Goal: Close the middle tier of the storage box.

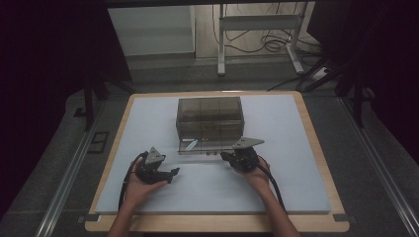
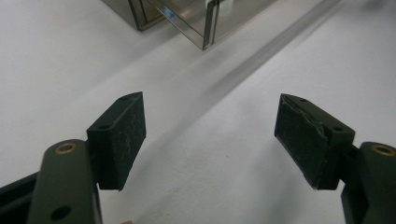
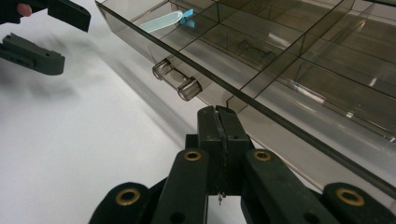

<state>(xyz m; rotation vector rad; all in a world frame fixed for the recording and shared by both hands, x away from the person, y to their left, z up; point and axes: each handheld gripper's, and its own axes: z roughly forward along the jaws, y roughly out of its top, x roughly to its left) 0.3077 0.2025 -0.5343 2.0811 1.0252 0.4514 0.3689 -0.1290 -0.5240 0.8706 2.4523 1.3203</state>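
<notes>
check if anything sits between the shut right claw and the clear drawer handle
Nothing visible does. In the right gripper view the right claw is shut just short of the drawer's front wall, and the clear handle sits beside it along that wall, with bare white table between.

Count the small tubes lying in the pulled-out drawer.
1. A pale blue-capped tube lies in the drawer's compartment at its left end in the high view. Other compartments look empty, though glare may hide something.

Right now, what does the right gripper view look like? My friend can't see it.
The shut right gripper points at a clear brown drawer with a clear handle. A pale blue tube lies in one compartment, and the open left gripper is at top left.
</notes>
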